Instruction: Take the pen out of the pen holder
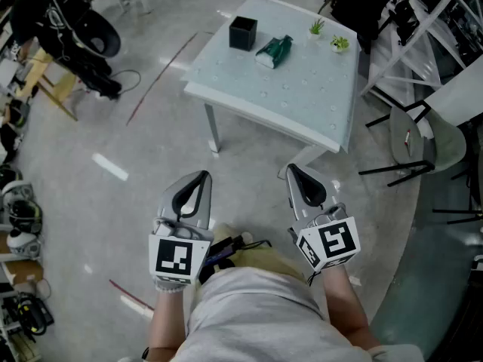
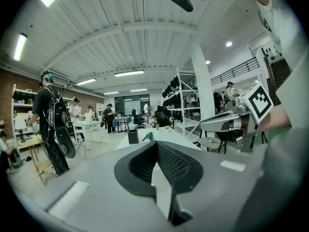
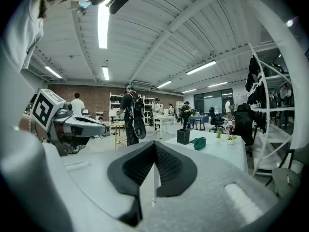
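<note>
Head view: left gripper (image 1: 201,178) and right gripper (image 1: 294,172) side by side over the floor (image 1: 113,210), well apart from the white table (image 1: 302,104). Black pen holder (image 1: 243,32) near its far edge; pen too small to make out. Left gripper view: jaws clenched together, empty. Right gripper view: clenched together, empty.

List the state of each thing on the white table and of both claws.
Black square pen holder: upright on the white table, contents not discernible.
Dark green object: lying flat beside the holder.
Two small potted plants: upright near the far edge.
Left claw: shut, empty, away from the table.
Right claw: shut, empty, away from the table.
</note>
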Demonstrator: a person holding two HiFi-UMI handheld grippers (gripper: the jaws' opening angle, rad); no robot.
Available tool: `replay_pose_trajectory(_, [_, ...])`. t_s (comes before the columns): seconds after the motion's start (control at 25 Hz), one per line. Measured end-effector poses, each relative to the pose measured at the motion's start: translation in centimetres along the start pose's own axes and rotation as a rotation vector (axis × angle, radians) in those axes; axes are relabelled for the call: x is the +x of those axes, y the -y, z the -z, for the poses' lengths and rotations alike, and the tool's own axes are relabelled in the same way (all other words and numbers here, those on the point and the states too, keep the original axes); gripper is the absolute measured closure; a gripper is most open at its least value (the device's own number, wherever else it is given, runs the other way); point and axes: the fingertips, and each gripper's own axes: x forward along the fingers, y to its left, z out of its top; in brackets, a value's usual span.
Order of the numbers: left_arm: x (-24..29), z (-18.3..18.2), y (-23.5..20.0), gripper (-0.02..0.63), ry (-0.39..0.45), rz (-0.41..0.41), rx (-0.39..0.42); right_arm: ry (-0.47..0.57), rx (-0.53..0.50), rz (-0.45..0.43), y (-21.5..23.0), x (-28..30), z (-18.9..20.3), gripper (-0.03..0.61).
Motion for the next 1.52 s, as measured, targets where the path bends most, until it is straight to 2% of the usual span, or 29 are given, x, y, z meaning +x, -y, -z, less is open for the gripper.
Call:
replay_pose_trajectory(0.56, [-0.1,-0.1,0.2,0.598,0.012,0.003,0.003,0.005,0.003,-0.001,-0.3,-0.3,0.0,0.578])
replay_pose_trajectory(0.92, [-0.5,-0.1,0.2,0.598,0.016,0.001,0.003,0.026,0.041,-0.009,-0.6,-0.4,-0.4,0.577])
replay_pose_trajectory(1.0, [-0.7,-0.1,0.2,0.598,0.015,-0.003,0.001,0.028,0.049,-0.02,-0.8,-0.3,-0.4,0.516])
replay_pose_trajectory(1.12, [-0.8,-0.2,0.3,0.598,0.017,-0.007,0.001,0.029,0.053,-0.027,-0.9,-0.5,-0.4,0.49])
replay_pose_trajectory(1.52, [-1.3,-0.7,1.4,0.598,0.026,-0.022,0.01,0.031,0.061,-0.028,-0.4,-1.9,0.0,0.482])
